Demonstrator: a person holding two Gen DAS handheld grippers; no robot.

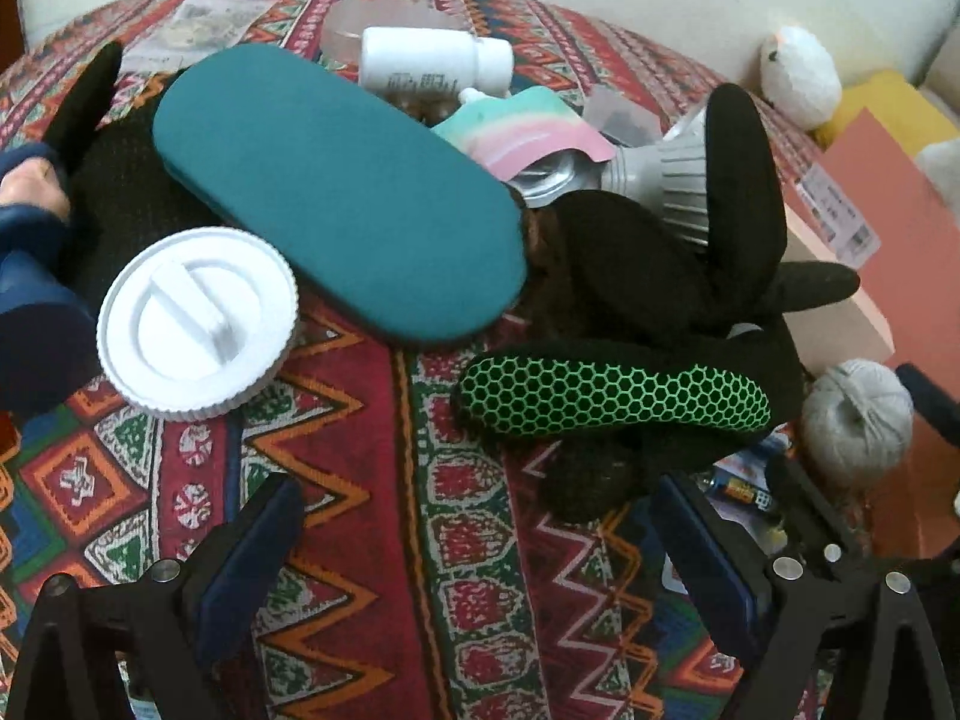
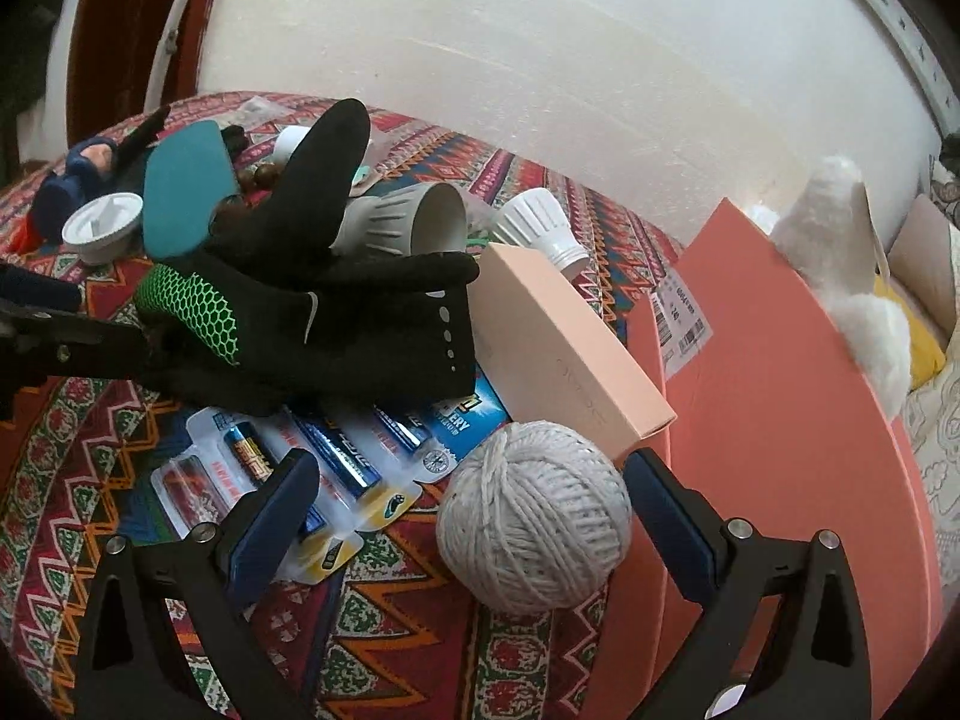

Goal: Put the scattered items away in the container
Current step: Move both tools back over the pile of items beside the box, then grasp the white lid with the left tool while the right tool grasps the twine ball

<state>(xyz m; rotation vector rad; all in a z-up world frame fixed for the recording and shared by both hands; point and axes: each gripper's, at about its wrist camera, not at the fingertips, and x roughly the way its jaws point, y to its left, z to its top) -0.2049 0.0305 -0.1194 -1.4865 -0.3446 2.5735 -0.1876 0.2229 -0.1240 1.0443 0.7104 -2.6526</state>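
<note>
A black glove (image 1: 618, 396) with a green honeycomb patch lies on the patterned cloth (image 1: 372, 540), just ahead of my open left gripper (image 1: 480, 516), which holds nothing. Behind it lie a teal oval case (image 1: 336, 192) and a white ribbed lid (image 1: 198, 324). In the right wrist view a ball of pale twine (image 2: 534, 510) sits between the spread fingers of my open right gripper (image 2: 474, 498), nearer the right finger, not clamped. The salmon cardboard container (image 2: 780, 420) stands to its right. Battery packs (image 2: 336, 450) lie partly under the glove (image 2: 336, 300).
A pale pink flat box (image 2: 564, 348) leans at the container's edge. Two LED bulbs (image 2: 408, 222), a white bottle (image 1: 432, 60), a pastel pouch (image 1: 522, 126) and a blue figure (image 1: 30, 276) crowd the cloth. White plush (image 2: 864, 324) lies beyond the container. A wall stands behind.
</note>
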